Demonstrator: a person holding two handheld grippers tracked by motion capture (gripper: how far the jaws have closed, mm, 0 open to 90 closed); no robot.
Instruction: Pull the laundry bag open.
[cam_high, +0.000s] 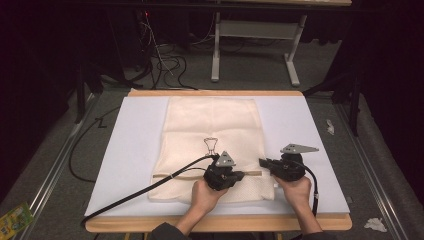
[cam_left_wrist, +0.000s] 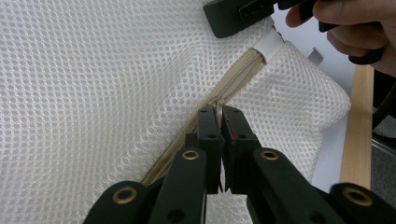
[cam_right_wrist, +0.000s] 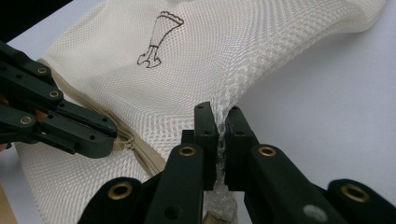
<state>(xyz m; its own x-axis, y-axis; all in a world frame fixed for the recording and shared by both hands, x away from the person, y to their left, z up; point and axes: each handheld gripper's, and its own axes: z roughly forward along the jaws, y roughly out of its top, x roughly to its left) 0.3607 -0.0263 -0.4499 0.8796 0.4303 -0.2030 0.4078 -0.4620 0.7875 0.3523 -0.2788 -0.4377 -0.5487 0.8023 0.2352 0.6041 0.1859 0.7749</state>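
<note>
A cream mesh laundry bag (cam_high: 210, 135) is lying flat on the white-topped table (cam_high: 130, 145); the left gripper (cam_left_wrist: 219, 122) is pinching its beige zip (cam_left_wrist: 187, 140), the right gripper (cam_right_wrist: 221, 126) is clamping the mesh edge — zip seemingly partway along, more travel left

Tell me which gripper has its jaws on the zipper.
The left gripper: its jaws pinch the zipper of the mesh bag. The right gripper pinches plain mesh at the bag's edge.

A cream mesh laundry bag (cam_high: 210, 135) lies flat on the white tabletop (cam_high: 135, 150), its tan zipper (cam_left_wrist: 205, 105) running across the near end.
</note>
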